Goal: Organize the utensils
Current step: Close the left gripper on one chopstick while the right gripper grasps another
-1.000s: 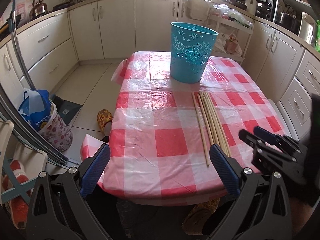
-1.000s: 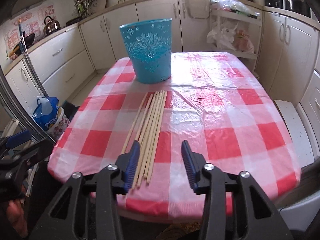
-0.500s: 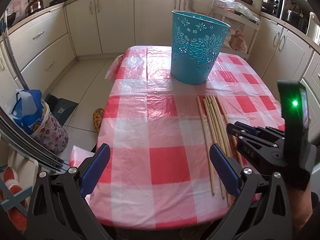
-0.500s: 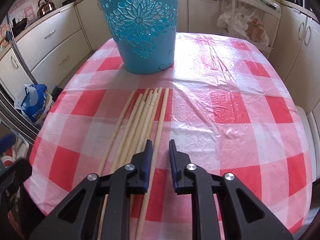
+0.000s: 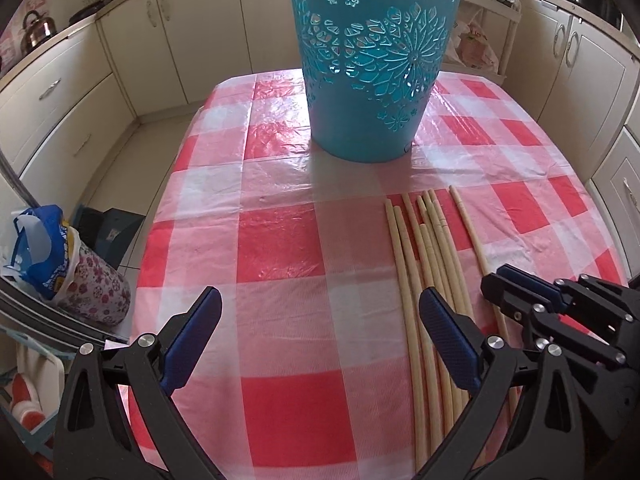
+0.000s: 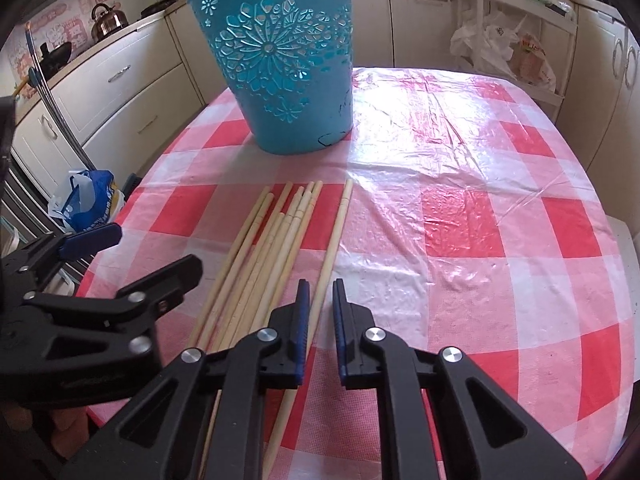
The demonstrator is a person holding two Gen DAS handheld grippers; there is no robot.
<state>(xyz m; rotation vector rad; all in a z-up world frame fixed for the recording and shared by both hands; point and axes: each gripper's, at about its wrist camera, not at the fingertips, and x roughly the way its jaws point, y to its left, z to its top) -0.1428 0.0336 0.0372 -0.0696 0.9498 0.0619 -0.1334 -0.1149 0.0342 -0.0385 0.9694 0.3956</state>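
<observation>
Several long pale wooden chopsticks (image 5: 416,248) (image 6: 272,240) lie side by side on the red-and-white checked tablecloth (image 5: 280,240), in front of a teal cut-out plastic bin (image 5: 372,72) (image 6: 288,64). The rightmost chopstick (image 6: 338,224) (image 5: 468,224) lies slightly apart from the rest. My right gripper (image 6: 320,288) (image 5: 496,282) has its blue pads narrowed onto that stick low on its length. My left gripper (image 5: 320,300) (image 6: 156,248) stands wide open above the cloth. Its right finger overlaps the bundle's left sticks, and nothing is between its pads.
The table's near and left edges drop to a tiled floor with a blue-and-white bag (image 5: 44,248) and a flowered bag (image 5: 96,292). Cream cabinets (image 5: 80,112) ring the room. A rack with plastic bags (image 6: 504,48) stands behind the table.
Both grippers came forward and lower over the table. The right jaws narrowed from wide apart to closed around the rightmost chopstick. The left gripper shifted right toward the bundle, still open.
</observation>
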